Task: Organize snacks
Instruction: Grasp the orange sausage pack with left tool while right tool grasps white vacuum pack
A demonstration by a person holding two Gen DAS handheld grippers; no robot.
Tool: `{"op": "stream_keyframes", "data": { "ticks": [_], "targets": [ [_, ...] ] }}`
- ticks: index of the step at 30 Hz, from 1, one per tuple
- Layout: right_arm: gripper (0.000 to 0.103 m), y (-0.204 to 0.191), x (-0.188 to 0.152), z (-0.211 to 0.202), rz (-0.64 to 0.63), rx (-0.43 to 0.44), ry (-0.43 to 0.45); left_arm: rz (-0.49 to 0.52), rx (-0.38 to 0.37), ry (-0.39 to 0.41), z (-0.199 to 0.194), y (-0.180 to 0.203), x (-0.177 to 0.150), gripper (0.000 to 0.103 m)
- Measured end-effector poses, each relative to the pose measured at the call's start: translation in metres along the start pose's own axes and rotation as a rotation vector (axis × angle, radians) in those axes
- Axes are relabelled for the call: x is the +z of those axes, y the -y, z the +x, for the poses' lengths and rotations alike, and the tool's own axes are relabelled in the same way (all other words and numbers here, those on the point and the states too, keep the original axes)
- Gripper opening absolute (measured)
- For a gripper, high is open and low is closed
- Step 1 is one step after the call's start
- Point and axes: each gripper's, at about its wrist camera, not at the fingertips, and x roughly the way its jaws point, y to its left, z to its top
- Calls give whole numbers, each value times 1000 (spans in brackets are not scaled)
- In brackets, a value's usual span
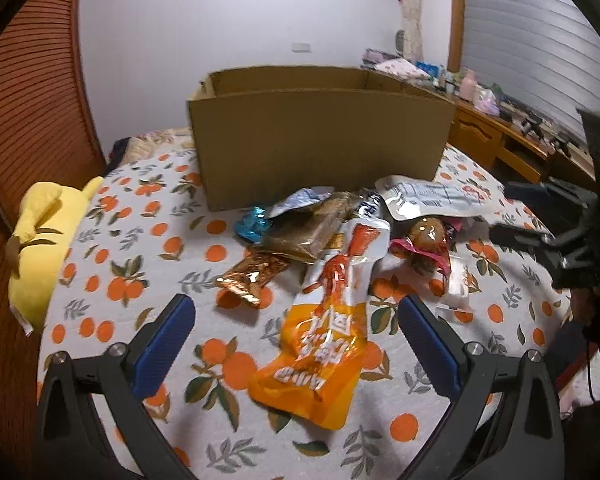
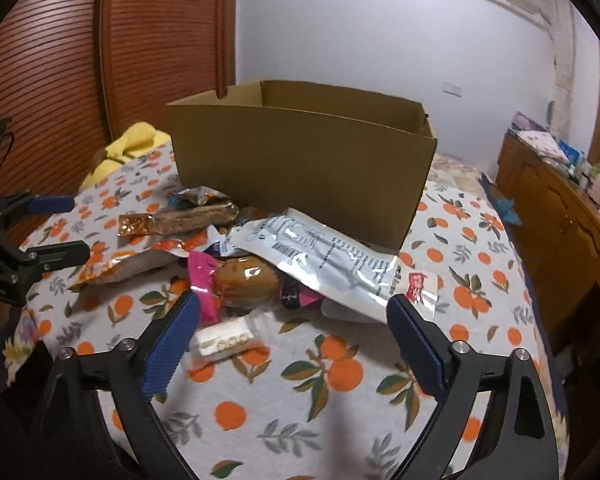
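Observation:
A heap of snack packets lies on an orange-print cloth before an open cardboard box (image 1: 320,148) (image 2: 300,160). My left gripper (image 1: 296,316) is open above a long orange-and-white pouch (image 1: 324,332), which lies between its blue pads untouched. Behind it are a copper foil bar (image 1: 252,276), a brown packet (image 1: 304,236) and a blue wrapper (image 1: 252,224). My right gripper (image 2: 294,314) is open over a pink-wrapped brown cake (image 2: 244,278), a small clear packet (image 2: 228,340) and a large white pouch (image 2: 324,256). The right gripper (image 1: 540,236) also shows at the left wrist view's edge.
A yellow plush toy (image 1: 40,248) (image 2: 128,144) lies at the cloth's left edge. A wooden dresser (image 2: 560,216) (image 1: 512,140) with clutter stands to the right. A slatted wooden panel (image 2: 60,80) rises behind on the left. The left gripper (image 2: 48,228) reaches in from the left.

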Motion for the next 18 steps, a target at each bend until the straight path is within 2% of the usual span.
{"op": "stream_keyframes", "data": {
  "ticks": [5, 8, 13, 16, 18],
  "targets": [
    [89, 14, 12, 12, -28, 47, -36, 17, -59, -62, 21, 8, 11, 97],
    [89, 21, 21, 21, -47, 75, -67, 7, -99, -110, 35, 10, 17, 91],
    [89, 26, 33, 45, -78, 132, -145, 20, -118, -143, 46, 16, 21, 89],
    [89, 28, 37, 56, -90, 143, -169, 31, -129, -167, 53, 19, 20, 84],
    [89, 32, 40, 63, -88, 160, -189, 32, -134, -180, 57, 19, 19, 77]
  ]
}}
